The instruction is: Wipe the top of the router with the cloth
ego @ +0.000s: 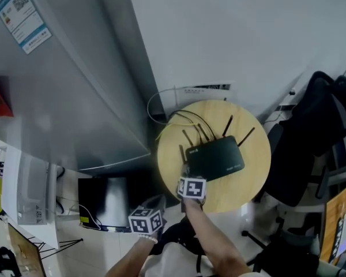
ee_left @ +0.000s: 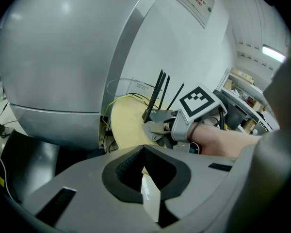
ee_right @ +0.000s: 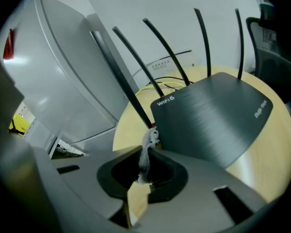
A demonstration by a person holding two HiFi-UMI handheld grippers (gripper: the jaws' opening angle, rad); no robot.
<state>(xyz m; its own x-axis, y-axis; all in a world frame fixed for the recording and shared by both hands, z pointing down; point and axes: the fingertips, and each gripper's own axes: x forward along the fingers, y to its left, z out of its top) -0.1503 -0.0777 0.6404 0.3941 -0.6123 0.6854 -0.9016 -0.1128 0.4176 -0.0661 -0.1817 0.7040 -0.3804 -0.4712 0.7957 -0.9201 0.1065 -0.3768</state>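
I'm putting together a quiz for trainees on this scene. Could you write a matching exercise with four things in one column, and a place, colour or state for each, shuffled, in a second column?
Things
1. router
2. cloth
3. table
4. left gripper

Descriptions
A. round, pale wood
B. jaws together with nothing between them, held off the table
C. black, lying flat with its antennas up
D. pinched in the jaws of the right gripper

Pairs: 1-C, 2-D, 3-A, 4-B
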